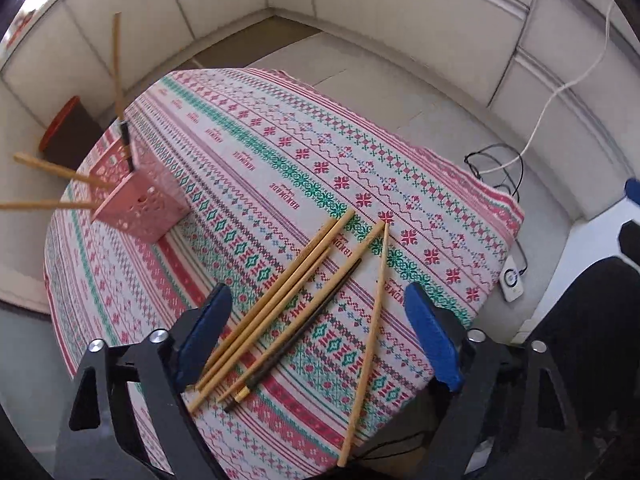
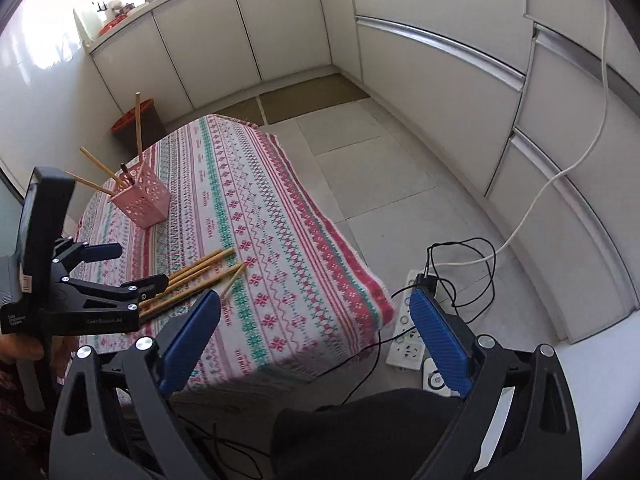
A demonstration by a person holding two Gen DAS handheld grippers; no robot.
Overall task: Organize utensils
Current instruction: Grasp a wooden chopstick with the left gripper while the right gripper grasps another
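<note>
Several bamboo chopsticks (image 1: 276,296) and one dark chopstick (image 1: 288,339) lie loose on the patterned tablecloth (image 1: 280,140). One more bamboo chopstick (image 1: 371,336) lies a little apart to the right. My left gripper (image 1: 316,312) points steeply down over them, open, its blue pads (image 1: 216,320) either side of the bundle without pressing it. A pink perforated holder (image 1: 140,204) at the far left has several chopsticks standing in it. In the right wrist view, my right gripper (image 2: 316,320) is open over the table's near edge, with nothing between its fingers. There the left gripper (image 2: 128,268) hovers over the chopsticks (image 2: 200,272), and the holder (image 2: 142,200) stands behind.
A white power strip (image 2: 408,328) with black and white cables lies on the tiled floor right of the table. A red-rimmed bin (image 2: 136,124) stands behind the table by white cabinets. A person's dark-clothed leg (image 2: 360,432) is below the right gripper.
</note>
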